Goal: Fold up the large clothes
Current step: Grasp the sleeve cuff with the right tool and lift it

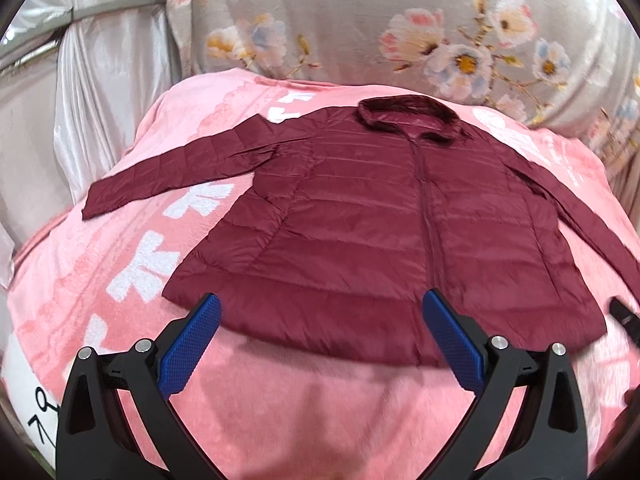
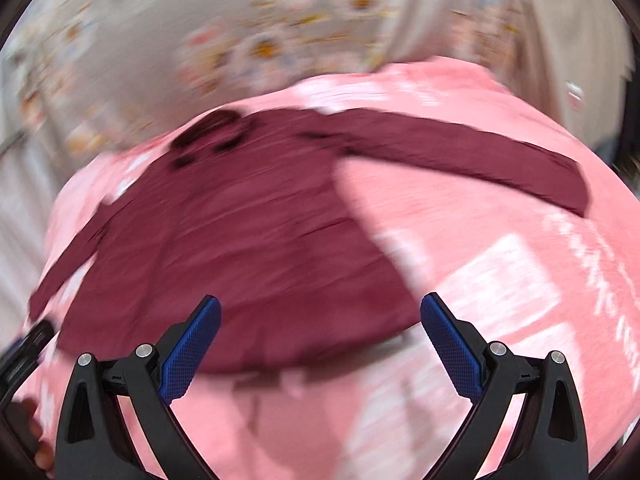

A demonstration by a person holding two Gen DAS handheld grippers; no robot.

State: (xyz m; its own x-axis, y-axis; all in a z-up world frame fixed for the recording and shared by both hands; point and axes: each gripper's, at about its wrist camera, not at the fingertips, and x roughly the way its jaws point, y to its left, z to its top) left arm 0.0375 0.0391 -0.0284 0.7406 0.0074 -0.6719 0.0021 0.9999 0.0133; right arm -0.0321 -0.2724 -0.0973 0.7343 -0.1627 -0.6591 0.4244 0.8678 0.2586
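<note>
While the jacket (image 1: 384,216) is lying flat, front up, w/ both sleeves spread on the pink blanket (image 1: 280,408), the left gripper (image 1: 320,312) and right gripper (image 2: 320,312) are hovering near its hem, both w/ jaws spread wide, gripping nothing; right view is blurring.

The jacket (image 1: 384,232) lies spread flat across the middle of the bed, covered by a pink blanket (image 1: 304,412), sleeves out toward both side edges. A bare strip of blanket runs along the near edge below the hem. A flowered cushion (image 1: 360,20) walls off the far edge; a white curtain (image 1: 104,80) hangs by the far left corner.
</note>
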